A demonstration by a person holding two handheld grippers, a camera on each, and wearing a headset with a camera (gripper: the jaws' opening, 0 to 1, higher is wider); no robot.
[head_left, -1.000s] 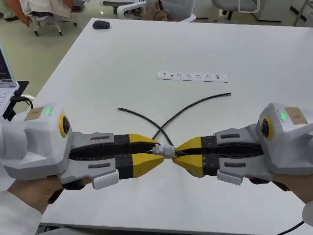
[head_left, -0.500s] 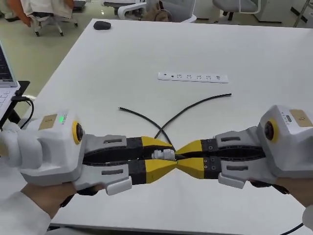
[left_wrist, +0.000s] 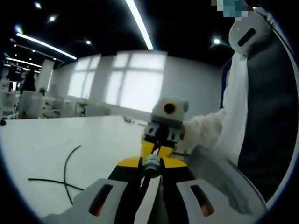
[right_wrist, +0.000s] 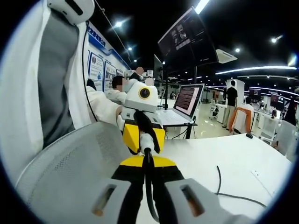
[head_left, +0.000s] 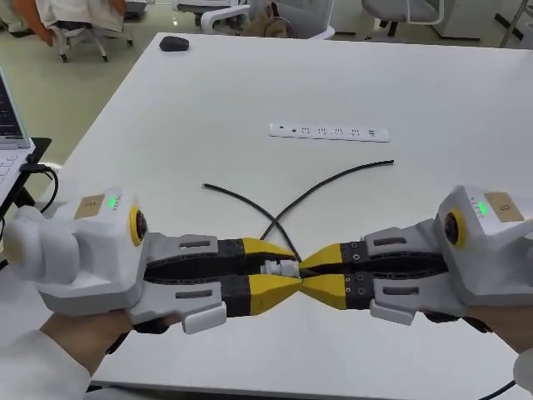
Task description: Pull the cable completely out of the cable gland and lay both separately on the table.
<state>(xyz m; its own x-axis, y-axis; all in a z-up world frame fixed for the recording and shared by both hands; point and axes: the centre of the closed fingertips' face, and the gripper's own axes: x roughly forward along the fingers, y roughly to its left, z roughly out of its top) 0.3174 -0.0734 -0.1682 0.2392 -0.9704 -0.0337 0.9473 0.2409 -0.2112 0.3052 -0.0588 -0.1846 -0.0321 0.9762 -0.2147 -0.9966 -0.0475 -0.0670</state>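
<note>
Shifted rightward since before, the left tool (head_left: pixel 291 271) grips the cable gland (head_left: pixel 279 267), tip-to-tip with the right tool (head_left: pixel 306 275) clamped on the cable (head_left: pixel 333 177).

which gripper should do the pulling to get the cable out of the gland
Right. The right gripper is shut on the cable just beside the gland, which the left gripper pinches, so the left can likely hold while the right draws away.

The small grey cable gland (head_left: pixel 281 268) is still on the thin black cable (head_left: pixel 333 177), which crosses itself near the white power strip (head_left: pixel 328 132).
</note>
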